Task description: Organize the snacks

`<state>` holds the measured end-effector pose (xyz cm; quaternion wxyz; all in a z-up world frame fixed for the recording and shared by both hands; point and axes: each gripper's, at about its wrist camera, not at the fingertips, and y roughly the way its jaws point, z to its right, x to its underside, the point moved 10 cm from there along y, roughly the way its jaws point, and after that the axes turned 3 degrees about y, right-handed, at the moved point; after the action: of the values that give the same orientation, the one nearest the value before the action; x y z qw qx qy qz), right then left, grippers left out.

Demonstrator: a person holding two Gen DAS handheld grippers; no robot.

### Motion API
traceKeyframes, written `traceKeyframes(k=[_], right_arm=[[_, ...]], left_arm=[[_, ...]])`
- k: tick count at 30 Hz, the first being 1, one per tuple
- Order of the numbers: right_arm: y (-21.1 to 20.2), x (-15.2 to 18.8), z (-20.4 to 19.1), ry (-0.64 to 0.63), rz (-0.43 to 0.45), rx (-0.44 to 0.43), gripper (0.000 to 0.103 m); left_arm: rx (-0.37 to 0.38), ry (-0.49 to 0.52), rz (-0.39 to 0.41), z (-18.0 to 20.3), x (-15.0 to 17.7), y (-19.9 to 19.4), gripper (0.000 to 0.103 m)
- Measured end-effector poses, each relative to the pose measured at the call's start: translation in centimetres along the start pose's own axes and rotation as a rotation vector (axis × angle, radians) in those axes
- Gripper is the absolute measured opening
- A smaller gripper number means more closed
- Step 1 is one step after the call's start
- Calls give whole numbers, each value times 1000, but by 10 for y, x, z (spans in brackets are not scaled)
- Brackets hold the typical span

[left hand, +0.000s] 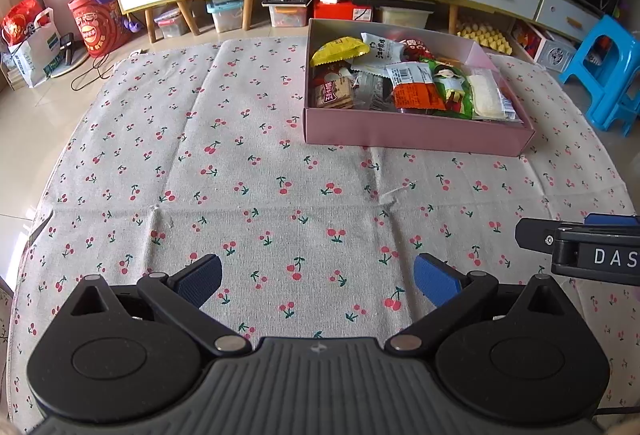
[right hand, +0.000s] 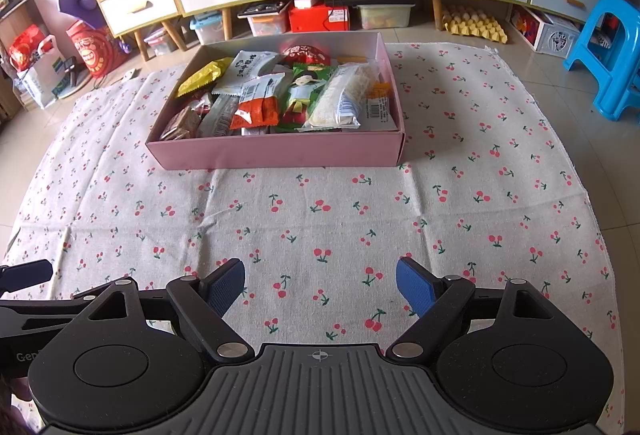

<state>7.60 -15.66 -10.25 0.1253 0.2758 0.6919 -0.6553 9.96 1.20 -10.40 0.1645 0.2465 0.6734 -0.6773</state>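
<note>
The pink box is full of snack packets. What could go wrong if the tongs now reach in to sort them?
1. The packets overlap in the pink box, so closing on the orange packet may also drag the green packet beside it.
2. The box is light cardboard on a creased cherry cloth; a push might slide it.
3. The left tongs and right tongs, both open, hover side by side and could collide.
</note>
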Motion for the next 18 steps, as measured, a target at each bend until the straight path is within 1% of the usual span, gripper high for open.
traceKeyframes(k=[18], right_arm=[[1, 0, -1, -2, -1, 1, 85]], left_arm=[[1, -1, 4, 2, -1, -2, 102]])
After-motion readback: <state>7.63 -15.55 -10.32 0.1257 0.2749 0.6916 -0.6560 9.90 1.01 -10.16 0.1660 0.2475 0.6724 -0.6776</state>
